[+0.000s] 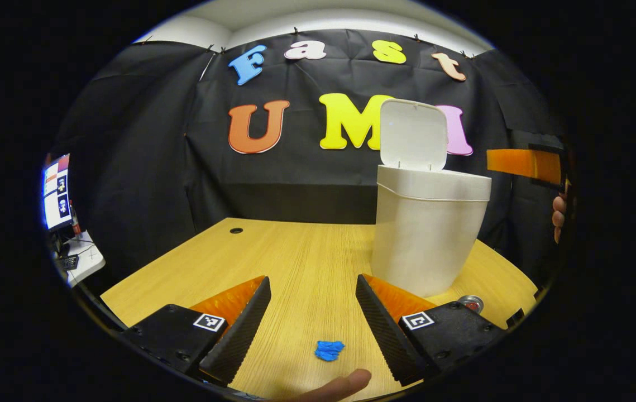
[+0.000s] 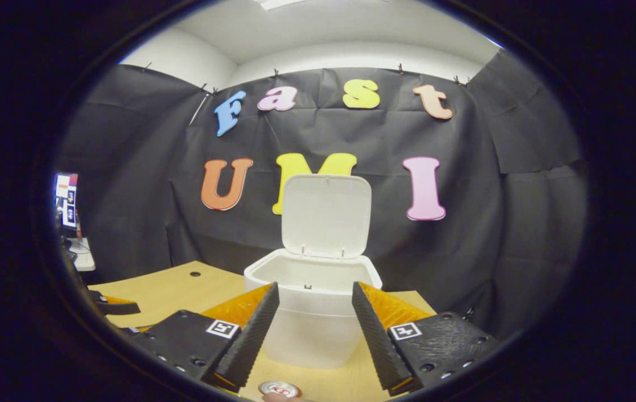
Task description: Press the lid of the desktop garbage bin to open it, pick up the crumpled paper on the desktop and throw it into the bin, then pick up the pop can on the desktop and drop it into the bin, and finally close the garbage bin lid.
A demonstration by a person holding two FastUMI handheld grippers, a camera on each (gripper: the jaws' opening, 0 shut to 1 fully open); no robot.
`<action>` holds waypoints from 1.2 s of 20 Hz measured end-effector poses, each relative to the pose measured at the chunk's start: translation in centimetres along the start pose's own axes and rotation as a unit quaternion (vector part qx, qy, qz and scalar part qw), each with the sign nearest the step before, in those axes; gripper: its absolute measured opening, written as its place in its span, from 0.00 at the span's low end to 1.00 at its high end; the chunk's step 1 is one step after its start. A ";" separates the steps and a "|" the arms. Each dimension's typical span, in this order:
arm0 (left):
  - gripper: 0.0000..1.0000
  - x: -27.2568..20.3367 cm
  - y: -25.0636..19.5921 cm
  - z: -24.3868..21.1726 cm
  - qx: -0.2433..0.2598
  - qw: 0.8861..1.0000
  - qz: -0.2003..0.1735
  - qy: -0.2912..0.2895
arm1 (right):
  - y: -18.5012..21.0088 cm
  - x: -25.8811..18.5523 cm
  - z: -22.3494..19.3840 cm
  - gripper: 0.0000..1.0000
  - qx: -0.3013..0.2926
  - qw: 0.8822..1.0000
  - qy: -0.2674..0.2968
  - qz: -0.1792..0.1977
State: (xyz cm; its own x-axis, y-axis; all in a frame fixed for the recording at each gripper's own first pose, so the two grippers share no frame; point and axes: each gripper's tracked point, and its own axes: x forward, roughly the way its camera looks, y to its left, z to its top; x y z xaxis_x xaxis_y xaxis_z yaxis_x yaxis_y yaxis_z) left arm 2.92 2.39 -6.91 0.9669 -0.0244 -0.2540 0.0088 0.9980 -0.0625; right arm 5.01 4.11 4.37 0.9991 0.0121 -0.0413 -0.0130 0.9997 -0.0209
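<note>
In the left gripper view, a monitor [image 1: 56,192] is seen far left beyond the desk [image 1: 295,251]. The left gripper [image 1: 313,290] is held wide apart over bare wood, nothing gripped; the blue paper [image 1: 329,350] lies on the desk low between its fingers, untouched. To the right the bin [image 1: 428,234] stands with its lid [image 1: 412,134] raised upright, the can [image 1: 470,304] just beside its base. In the right gripper view, the right gripper [image 2: 315,298] is spread wide and empty before the open bin [image 2: 312,324], the can [image 2: 279,389] lying below.

place: lab recording booth | cues: black cloth wall [image 2: 519,184], wooden desk [image 1: 306,251], monitor [image 1: 56,192] at side
</note>
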 end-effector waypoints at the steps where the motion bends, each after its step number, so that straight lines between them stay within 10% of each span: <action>1: 0.99 0.3 -0.2 -0.9 -0.004 1.000 -0.005 0.016 | 0.3 -0.7 -0.3 0.94 0.008 1.000 0.000 0.010; 12: 0.99 2.5 -1.4 -11.2 0.010 0.986 -0.023 0.162 | -0.4 -5.3 -9.2 0.97 -0.002 0.999 0.038 0.038; 24: 0.83 3.4 -2.0 -15.4 0.031 0.979 -0.039 0.195 | 0.8 -6.8 -20.3 0.96 0.013 0.989 0.123 0.081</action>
State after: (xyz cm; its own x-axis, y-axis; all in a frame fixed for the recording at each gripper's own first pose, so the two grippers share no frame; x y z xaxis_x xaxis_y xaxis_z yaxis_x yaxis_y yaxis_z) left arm 2.23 -0.56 -22.54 0.7914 -0.1099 -0.6013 0.1060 0.9935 -0.0420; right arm -2.66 4.41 -15.60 0.9441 0.1690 -0.2829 -0.1668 0.9855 0.0320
